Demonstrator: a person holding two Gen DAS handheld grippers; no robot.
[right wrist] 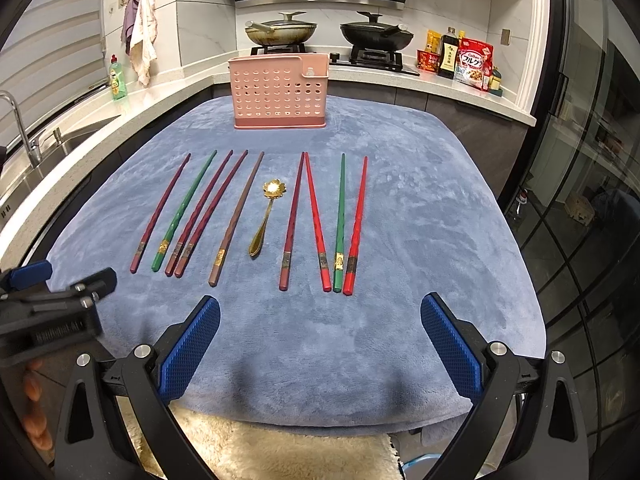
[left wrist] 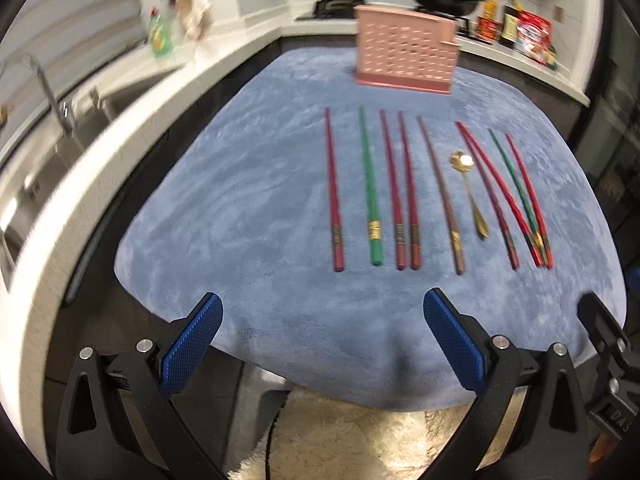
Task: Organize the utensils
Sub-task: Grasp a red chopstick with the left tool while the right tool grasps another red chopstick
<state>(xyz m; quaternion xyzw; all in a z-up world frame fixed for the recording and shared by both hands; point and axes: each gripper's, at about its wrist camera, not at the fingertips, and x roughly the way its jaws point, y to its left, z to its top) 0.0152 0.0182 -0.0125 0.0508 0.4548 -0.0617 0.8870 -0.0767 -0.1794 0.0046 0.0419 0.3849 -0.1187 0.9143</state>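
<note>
Several red, green and brown chopsticks (right wrist: pixel 316 220) lie side by side on a blue cloth (right wrist: pixel 400 208), with a gold spoon (right wrist: pixel 266 216) among them. Behind them stands a pink perforated utensil holder (right wrist: pixel 278 94). The left wrist view shows the same chopsticks (left wrist: pixel 370 188), spoon (left wrist: pixel 472 194) and holder (left wrist: pixel 406 54). My left gripper (left wrist: pixel 322 320) is open and holds nothing, near the cloth's front edge. My right gripper (right wrist: pixel 320 322) is also open and holds nothing, in front of the chopstick ends. The left gripper (right wrist: pixel 52 284) also shows at the right wrist view's left edge.
A white counter with a sink and faucet (right wrist: pixel 16 120) runs along the left. Two pans (right wrist: pixel 280 32) sit on the stove behind the holder, with bottles and packets (right wrist: pixel 460 60) to the right. A dish soap bottle (right wrist: pixel 118 78) stands on the counter. A fluffy cream rug (right wrist: pixel 280 448) lies below.
</note>
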